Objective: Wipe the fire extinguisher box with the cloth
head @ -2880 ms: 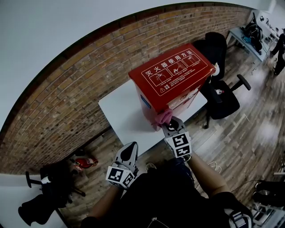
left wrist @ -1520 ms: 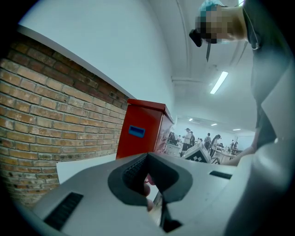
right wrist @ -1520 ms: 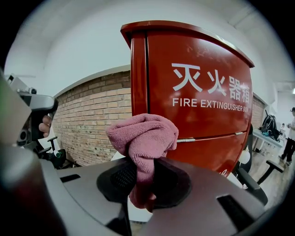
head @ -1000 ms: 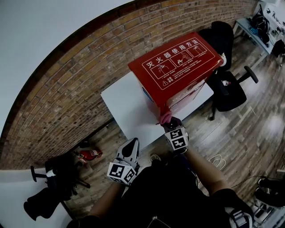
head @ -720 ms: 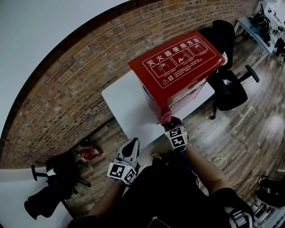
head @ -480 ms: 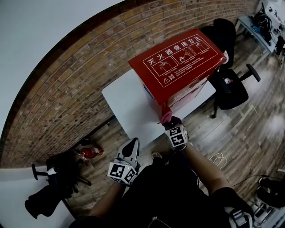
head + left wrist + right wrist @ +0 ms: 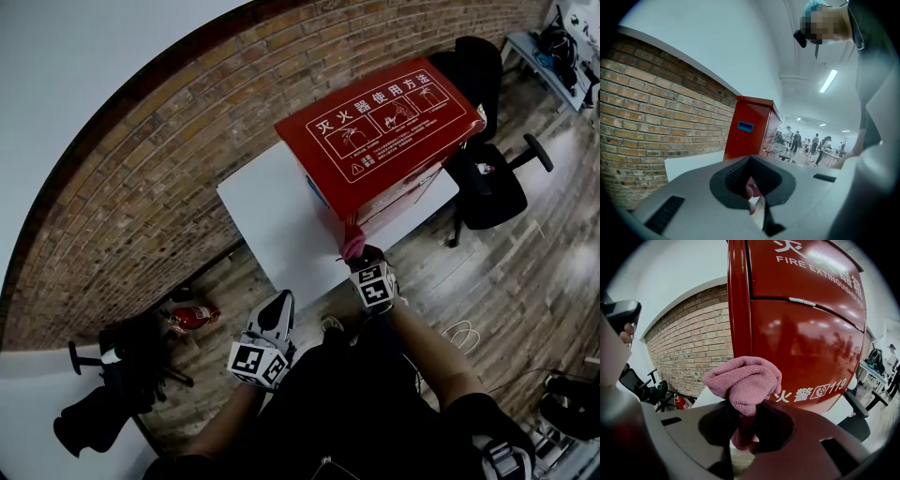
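**A:** What is looking risky to you here?

**B:** The right gripper (image 7: 743, 423) is pinching the cloth (image 7: 745, 379) only by a lower fold. Most of the pink bundle is bulging loose above the jaws. If it is dragged hard over the glossy red door, I am guessing the fold could slip out, or bare jaw could scrape the paint.

**A:** And the fire extinguisher box (image 7: 384, 141) itself?

**B:** It is standing on the white table (image 7: 267, 220), at about one o'clock from the person, and nothing is bracing it. A firm push might be sliding it toward the brick wall at eleven o'clock.

**A:** How are the jaws standing?

**B:** The right ones are closing tightly on the cloth, which is sitting against the box's near corner post, low on the front. In the head view it is showing at six o'clock of the box.

**A:** And the other one?

**B:** The left gripper (image 7: 752, 199) is hanging at seven o'clock of the right one, well apart from the box. Its jaws are resting together with nothing between them.
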`<state>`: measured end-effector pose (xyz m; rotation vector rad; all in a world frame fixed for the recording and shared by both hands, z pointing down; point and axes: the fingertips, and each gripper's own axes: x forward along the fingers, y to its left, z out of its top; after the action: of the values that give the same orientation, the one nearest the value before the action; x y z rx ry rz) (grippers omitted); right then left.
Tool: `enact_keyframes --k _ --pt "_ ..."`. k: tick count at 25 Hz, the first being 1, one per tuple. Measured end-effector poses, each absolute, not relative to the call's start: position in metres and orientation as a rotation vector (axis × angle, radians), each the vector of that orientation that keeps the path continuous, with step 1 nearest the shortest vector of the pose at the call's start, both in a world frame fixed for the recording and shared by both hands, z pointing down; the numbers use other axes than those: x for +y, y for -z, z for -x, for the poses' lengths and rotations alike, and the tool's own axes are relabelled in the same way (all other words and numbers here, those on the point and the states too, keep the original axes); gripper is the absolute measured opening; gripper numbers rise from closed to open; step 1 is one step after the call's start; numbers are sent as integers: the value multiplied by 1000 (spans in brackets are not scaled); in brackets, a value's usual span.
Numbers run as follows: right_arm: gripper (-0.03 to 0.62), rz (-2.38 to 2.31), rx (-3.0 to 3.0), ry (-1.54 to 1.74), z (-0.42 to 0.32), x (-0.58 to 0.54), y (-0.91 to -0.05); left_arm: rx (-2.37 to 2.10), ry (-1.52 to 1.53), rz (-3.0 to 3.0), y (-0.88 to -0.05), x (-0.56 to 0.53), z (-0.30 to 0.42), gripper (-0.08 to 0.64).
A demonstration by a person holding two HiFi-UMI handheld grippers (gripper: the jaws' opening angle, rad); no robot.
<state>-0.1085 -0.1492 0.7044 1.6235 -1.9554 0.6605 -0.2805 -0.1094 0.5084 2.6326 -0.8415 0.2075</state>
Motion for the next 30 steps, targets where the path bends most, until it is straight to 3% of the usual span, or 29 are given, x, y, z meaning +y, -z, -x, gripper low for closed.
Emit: enact_keyframes --k 30 --pt "84 -1506 -1861 -767 109 -147 -793 -903 -266 -2595 -523 -113 300 23"
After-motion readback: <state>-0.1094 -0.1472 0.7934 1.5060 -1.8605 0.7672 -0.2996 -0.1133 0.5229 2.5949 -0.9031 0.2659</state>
